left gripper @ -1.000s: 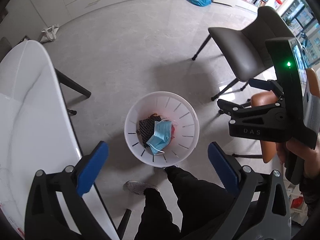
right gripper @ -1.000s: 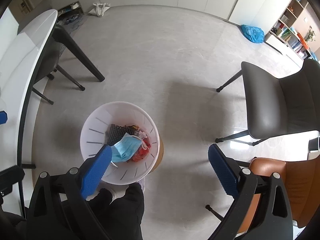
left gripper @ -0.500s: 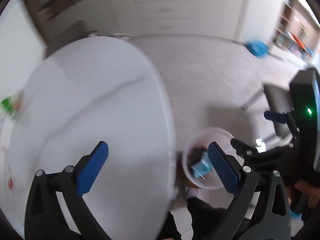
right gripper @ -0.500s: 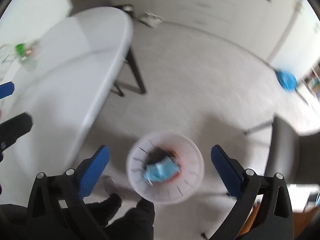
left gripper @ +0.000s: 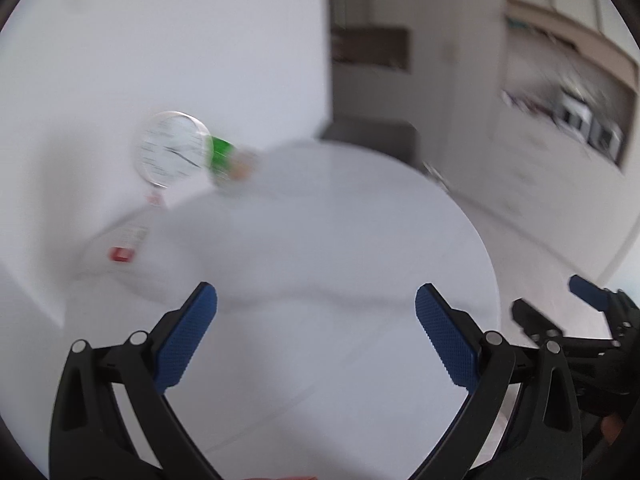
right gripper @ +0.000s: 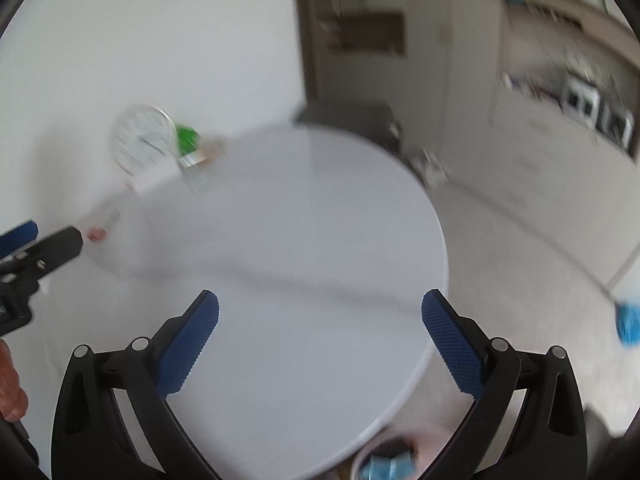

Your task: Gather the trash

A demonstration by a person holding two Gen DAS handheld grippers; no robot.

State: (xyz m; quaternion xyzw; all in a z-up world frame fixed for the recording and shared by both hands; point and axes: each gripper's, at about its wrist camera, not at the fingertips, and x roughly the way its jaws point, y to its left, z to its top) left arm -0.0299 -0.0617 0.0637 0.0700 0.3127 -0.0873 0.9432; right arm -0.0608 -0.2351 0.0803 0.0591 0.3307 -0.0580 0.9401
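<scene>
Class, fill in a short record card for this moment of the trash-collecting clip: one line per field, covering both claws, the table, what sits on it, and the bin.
left claw: open, empty, above the table
right claw: open, empty, above the table
table: white, rounded edge
items on table: clock at the far side, green-labelled object beside it, small red item; all blurred
bin: on the floor below the table's near edge, blue mask inside

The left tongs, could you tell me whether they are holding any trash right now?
No, the left tongs are open with only bare white table between them.
</scene>
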